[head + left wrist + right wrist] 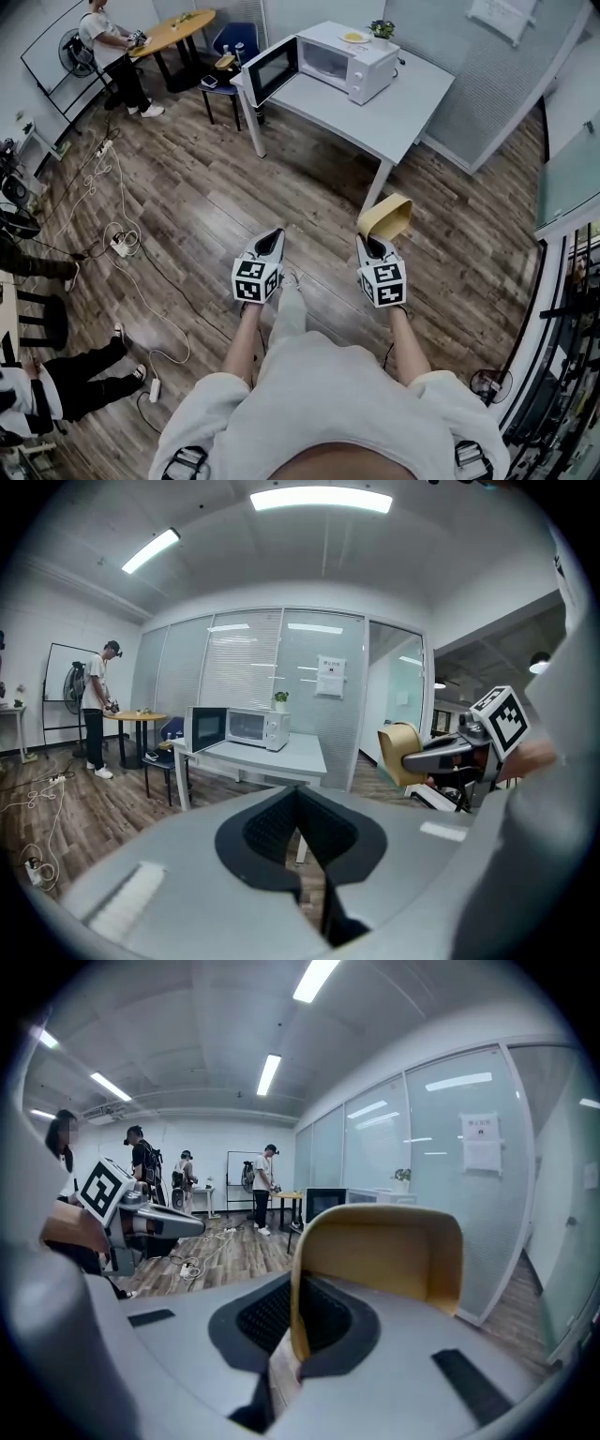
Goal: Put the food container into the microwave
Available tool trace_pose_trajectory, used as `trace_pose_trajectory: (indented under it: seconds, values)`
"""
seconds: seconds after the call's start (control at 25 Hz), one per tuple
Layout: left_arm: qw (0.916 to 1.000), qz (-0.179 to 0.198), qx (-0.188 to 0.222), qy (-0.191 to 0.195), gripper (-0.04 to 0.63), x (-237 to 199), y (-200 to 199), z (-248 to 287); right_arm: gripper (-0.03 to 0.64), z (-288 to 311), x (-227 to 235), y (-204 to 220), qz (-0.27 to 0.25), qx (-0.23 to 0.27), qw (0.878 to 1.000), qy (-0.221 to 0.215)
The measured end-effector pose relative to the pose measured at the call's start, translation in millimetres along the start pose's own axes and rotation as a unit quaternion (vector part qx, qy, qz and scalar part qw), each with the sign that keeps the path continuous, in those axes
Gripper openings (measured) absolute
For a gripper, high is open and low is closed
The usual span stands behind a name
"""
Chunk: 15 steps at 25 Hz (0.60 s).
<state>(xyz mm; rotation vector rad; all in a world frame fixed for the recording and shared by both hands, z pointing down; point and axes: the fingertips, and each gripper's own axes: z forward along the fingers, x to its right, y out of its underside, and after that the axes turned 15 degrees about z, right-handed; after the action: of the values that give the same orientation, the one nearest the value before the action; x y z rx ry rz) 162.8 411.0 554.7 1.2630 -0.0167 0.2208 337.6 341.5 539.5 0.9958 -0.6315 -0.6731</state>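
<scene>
Carrying step, with the goal far ahead of you.
Your right gripper (376, 244) clamps the wall of the tan open-topped food container (386, 217); your left gripper (273, 236) is closed on nothing. Next, walk to the white microwave (349, 62), door open, on the far grey table (417, 94).

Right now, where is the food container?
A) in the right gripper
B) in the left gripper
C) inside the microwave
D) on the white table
A: the right gripper has its jaws closed on one wall of the tan food container, above the floor, short of the table where the microwave stands with its door open.
</scene>
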Motion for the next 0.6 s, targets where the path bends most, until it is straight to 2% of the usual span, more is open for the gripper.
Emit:
trace_pose_trajectory:
  seconds: [0.24,0.6]
  values:
    - [0.9997,-0.006,-0.005,0.023,0.011,-37.6,7.7,56.5,0.015,60.7,22.1,-15.0,0.009,-0.009,1.0,0.016]
    - [0.9991,-0.014,-0.005,0.04,0.011,-131.1,-3.0,131.1,0.015,166.7,33.4,-62.7,0.01,-0.023,0.999,0.028]
